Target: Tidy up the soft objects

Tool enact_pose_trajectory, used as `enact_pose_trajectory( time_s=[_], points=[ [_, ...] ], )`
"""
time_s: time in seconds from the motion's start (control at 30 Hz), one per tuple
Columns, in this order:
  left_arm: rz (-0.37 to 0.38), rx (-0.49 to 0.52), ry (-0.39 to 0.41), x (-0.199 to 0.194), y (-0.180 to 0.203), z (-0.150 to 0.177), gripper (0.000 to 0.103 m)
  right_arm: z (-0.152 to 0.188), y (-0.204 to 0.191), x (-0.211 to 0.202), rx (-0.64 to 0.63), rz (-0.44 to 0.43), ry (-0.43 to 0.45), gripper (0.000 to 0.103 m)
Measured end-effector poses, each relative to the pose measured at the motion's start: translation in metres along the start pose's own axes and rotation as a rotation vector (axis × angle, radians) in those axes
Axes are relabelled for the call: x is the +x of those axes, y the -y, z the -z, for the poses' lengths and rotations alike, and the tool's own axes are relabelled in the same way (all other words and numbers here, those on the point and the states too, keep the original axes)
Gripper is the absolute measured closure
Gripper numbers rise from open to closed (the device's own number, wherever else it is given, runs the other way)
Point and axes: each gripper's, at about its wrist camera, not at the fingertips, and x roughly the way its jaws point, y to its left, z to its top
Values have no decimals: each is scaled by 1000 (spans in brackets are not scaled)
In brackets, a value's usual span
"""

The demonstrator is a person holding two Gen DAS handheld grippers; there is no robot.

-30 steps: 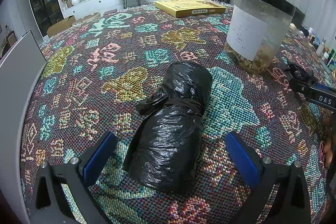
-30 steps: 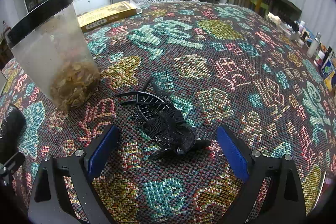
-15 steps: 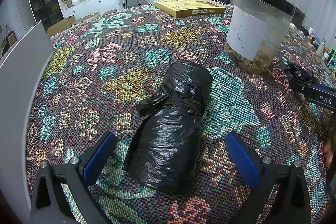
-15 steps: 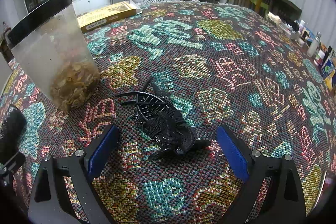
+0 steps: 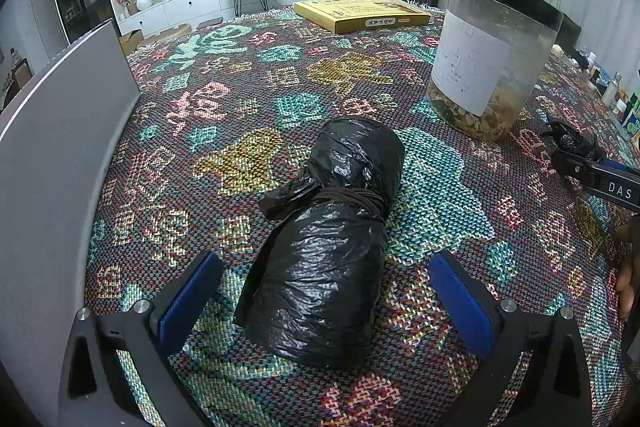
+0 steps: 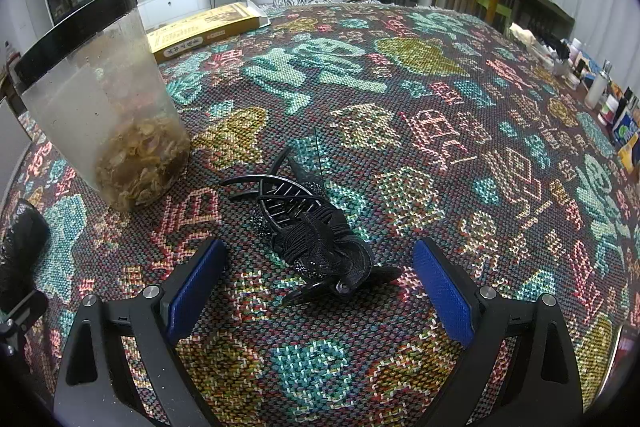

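A: What lies between the left tongs point(image 5: 324, 291)?

B: A black plastic bundle point(image 5: 328, 235), rolled and tied round its middle with a dark cord. It lies lengthwise on the patterned cloth of the worktop point(image 5: 248, 99), its near end between the two blue pads. The pads stand wide apart, one on each side, and touch nothing.

A: And the right tongs point(image 6: 320, 287)?

B: Equally wide, with nothing held. Between the pads lies a black hair clip with a fabric bow point(image 6: 316, 231), teeth pointing away. It rests on the cloth, clear of both pads.

A: What stands nearby?

B: A tall clear jar point(image 5: 492, 55) with a black lid and a white label, holding brownish dried pieces at the bottom. It stands upright beyond the bundle and to its right, apart from it. Seen from the right tongs, the same jar is left of the clip, near but not touching. A flat yellow box point(image 5: 360, 13) lies at the far edge. A grey panel point(image 5: 52, 155) rises along the left side of the worktop. Small bottles point(image 6: 600, 87) crowd the right edge.

A: Does anything obstruct either grasp?

B: Nothing lies between pads and objects. The jar is the closest neighbour to both. The right tongs' tip shows at the right margin of the left view, beside the clip.
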Motion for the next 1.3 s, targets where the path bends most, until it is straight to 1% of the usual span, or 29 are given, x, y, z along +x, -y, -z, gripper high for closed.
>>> enact_pose_trajectory(
  time_s=[0.17, 0.3, 0.33, 0.43, 0.57, 0.67, 0.7, 0.73, 0.77, 0.8, 0.9, 1.03, 1.13, 1.2, 1.27, 1.3],
  points=[
    [0, 0, 0, 0, 1, 0, 0, 0, 2, 1, -10, -27, -10, 6],
    [0, 0, 0, 0, 0, 0, 0, -4, 9, -2, -143, -121, -110, 7],
    [0, 0, 0, 0, 0, 0, 0, -6, 11, -3, -167, -122, -137, 7],
    [0, 0, 0, 0, 0, 0, 0, -10, 12, -6, -207, -104, -180, 7],
    [0, 0, 0, 0, 0, 0, 0, -23, 7, -6, -183, -110, -179, 7],
    [0, 0, 0, 0, 0, 0, 0, -35, -1, 4, -193, -93, -185, 8],
    [0, 0, 0, 0, 0, 0, 0, -37, -4, 8, -210, -81, -189, 10],
    [0, 0, 0, 0, 0, 0, 0, -38, -6, 10, -225, -80, -195, 24],
    [0, 0, 0, 0, 0, 0, 0, -38, -7, 11, -233, -81, -204, 47],
    [0, 0, 0, 0, 0, 0, 0, -38, -7, 13, -229, -101, -234, 64],
    [1, 0, 0, 0, 0, 0, 0, -41, -4, 12, -186, -106, -236, 64],
    [1, 0, 0, 0, 0, 0, 0, -36, -6, 10, -183, -93, -218, 64],
    [0, 1, 0, 0, 1, 0, 0, -32, -5, 2, -150, -118, -226, 65],
    [1, -10, -3, 0, 0, -1, 0, -34, 4, -4, -75, -154, -225, 65],
    [10, -8, -76, 3, -1, -10, 0, -42, 14, -11, 9, -206, -217, 65],
    [24, -21, -115, 3, -4, -16, 2, -47, 17, -12, 31, -222, -212, 65]
  ],
)
